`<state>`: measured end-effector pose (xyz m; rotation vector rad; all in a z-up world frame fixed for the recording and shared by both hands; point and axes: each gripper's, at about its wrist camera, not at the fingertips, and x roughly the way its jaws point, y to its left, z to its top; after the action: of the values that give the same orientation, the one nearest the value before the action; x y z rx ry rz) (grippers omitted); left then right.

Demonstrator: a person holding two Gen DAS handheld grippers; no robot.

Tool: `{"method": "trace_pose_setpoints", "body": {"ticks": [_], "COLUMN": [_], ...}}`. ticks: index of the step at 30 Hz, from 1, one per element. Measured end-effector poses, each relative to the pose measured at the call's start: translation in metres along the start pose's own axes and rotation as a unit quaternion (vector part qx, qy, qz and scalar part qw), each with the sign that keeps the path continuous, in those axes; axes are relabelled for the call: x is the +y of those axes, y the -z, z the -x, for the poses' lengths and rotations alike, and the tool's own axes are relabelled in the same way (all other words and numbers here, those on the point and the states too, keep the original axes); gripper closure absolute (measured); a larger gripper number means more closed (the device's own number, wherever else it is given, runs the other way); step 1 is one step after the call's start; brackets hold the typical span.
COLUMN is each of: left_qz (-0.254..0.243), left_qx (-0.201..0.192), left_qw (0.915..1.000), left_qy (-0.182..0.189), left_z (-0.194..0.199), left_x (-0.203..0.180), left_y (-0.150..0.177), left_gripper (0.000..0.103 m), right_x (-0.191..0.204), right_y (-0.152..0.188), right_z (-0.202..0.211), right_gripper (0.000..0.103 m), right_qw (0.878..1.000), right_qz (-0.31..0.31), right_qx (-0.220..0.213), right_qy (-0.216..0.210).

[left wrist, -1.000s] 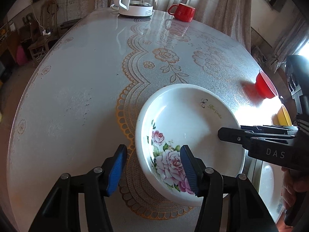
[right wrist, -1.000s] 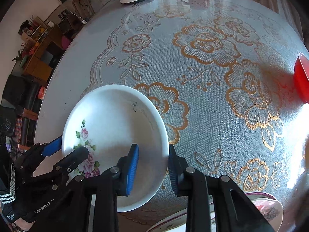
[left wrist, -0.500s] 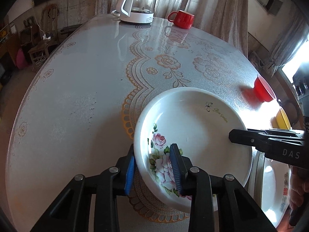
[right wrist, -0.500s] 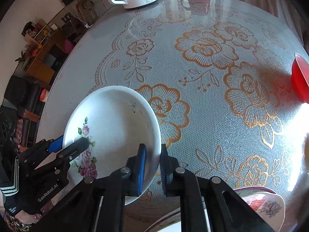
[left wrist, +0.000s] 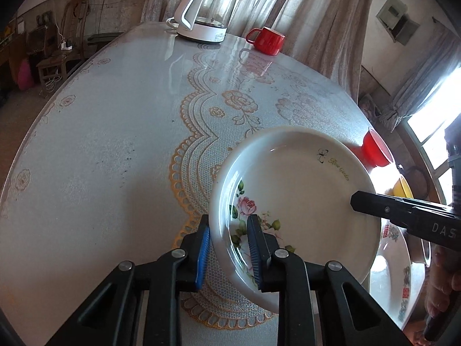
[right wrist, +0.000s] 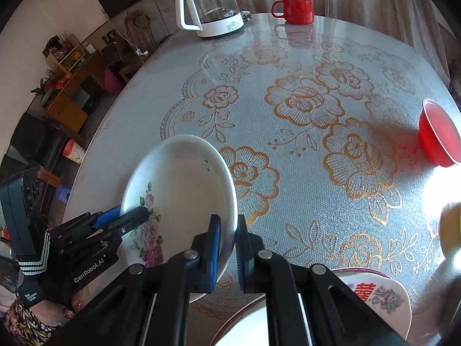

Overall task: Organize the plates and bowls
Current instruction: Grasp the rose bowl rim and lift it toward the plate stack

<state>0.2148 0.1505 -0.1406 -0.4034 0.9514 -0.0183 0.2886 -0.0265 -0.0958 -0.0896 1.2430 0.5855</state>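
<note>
Both grippers, left gripper (left wrist: 227, 248) & right gripper (right wrist: 228, 245), clench rose plate (left wrist: 296, 201) rim on opposite sides, prob. to lift it level off table (left wrist: 115, 144).

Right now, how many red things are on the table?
2: a red mug at the far edge beside the white kettle, and a red bowl near the right edge. Others may sit out of view.

A white rose-printed plate (left wrist: 296, 201) is tilted, its rim pinched by both tools. Below the right tool lies a red-lettered plate (right wrist: 377, 294); a red bowl (right wrist: 438, 134) sits far right ahead.
</note>
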Motion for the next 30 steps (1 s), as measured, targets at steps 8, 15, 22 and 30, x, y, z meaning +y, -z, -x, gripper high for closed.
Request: {"method": "trace_pose_setpoints", "body": {"ticks": [8,15,22,30], "left_qz": [0.004,-0.012,-0.041,-0.077], "left_qx": [-0.009,-0.028,-0.037,-0.047], "left_qw": [0.9995,0.9989,0.998,0.995], "left_qy": [0.029,0.036,0.032,0.043], "left_z": [0.003,0.018,0.031,0.046], "left_x": [-0.012,-0.028,-0.049,-0.079], "left_y": [-0.004,-0.012,-0.014,-0.008], "left_gripper": [0.078,0.078,0.078,0.078], "right_x": [-0.008,-0.015,-0.022,-0.042], "right_y": [0.004,0.006,0.013,0.036], "right_z": [0.019,0.04,0.06,0.085], "right_gripper": [0.094,0.094,0.094,0.094], "right_qw": [1.0,0.999,0.998,0.995], "right_qz": [-0.012,-0.024,-0.034,-0.068], "right_qx": [-0.018,-0.036,-0.056,-0.072], "right_qy": [0.008,0.003,0.0,-0.005]}}
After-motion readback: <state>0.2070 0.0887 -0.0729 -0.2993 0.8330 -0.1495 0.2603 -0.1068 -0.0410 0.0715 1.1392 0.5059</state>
